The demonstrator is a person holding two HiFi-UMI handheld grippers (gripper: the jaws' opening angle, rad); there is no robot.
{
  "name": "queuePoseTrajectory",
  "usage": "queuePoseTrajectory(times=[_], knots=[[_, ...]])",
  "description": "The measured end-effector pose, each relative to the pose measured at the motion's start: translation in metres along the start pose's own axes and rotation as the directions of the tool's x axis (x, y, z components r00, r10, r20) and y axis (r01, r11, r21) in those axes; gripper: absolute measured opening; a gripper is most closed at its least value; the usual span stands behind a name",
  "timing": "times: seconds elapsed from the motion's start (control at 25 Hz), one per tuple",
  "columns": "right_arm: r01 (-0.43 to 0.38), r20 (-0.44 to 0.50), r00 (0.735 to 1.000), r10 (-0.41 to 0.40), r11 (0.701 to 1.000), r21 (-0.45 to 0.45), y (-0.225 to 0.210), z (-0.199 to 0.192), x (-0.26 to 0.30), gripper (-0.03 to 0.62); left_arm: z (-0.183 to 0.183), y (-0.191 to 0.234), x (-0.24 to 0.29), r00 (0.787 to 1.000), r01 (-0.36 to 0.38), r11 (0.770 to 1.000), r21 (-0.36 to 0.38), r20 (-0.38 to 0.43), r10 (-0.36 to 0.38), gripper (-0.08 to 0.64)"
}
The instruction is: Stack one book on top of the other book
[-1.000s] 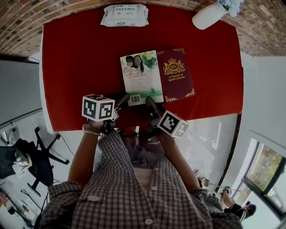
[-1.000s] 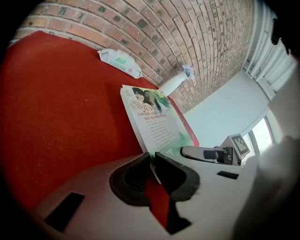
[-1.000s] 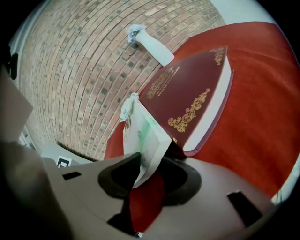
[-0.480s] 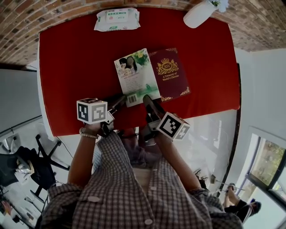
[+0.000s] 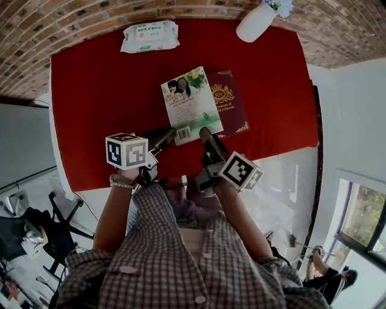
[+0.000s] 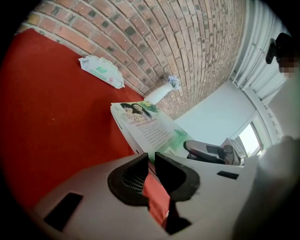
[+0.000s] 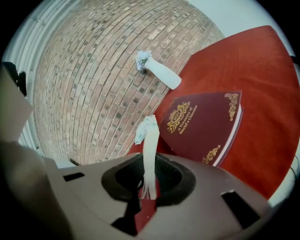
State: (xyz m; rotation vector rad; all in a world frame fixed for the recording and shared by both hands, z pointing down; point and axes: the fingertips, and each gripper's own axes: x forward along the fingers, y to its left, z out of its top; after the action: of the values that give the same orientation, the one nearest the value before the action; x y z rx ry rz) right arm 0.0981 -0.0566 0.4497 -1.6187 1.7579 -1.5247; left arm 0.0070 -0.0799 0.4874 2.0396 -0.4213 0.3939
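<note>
Thin green-white paperback book [image 5: 190, 101], likely light and floppy; narrow fingers of left gripper [image 5: 171, 134] and right gripper [image 5: 205, 132] pinch its near corners, overlapping maroon hardcover book [image 5: 234, 112].

office-like rm: brick wall [image 5: 181, 9], swivel chair [image 5: 45, 226], window [image 5: 362, 220].

Maroon book [image 7: 201, 124], gold "RW" on its cover, title below it "A Treasury of World's Classics"

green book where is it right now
Head view: the green book is mid-table, its right side overlapping the maroon book, its near edge gripped by the left tool and right tool.
</note>
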Motion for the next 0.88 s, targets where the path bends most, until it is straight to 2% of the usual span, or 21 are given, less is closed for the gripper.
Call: queuePoseTrajectory(times=[0.24, 0.56, 0.72, 0.88], knots=[[0.014, 0.047, 0.999, -0.014, 1.000, 0.005, -0.010, 0.031, -0.020, 0.067, 0.013, -0.028, 0.023, 0.999, 0.053, 0.998, 0.044, -0.002, -0.053, 0.038], [-0.063, 0.179, 0.982, 0.064, 0.998, -0.009, -0.015, 0.067, -0.052, 0.069, 0.020, -0.060, 0.054, 0.994, 0.111, 0.990, 0.082, -0.008, -0.111, 0.038], [-0.066, 0.246, 0.967, 0.057, 0.997, 0.028, -0.025, 0.081, -0.067, 0.069, 0.026, -0.074, 0.070, 0.991, 0.136, 0.984, 0.113, -0.025, -0.134, 0.038], [-0.055, 0.264, 0.964, 0.033, 0.995, 0.077, -0.046, 0.086, -0.072, 0.068, 0.024, -0.081, 0.086, 0.991, 0.129, 0.983, 0.132, -0.055, -0.123, 0.038]])
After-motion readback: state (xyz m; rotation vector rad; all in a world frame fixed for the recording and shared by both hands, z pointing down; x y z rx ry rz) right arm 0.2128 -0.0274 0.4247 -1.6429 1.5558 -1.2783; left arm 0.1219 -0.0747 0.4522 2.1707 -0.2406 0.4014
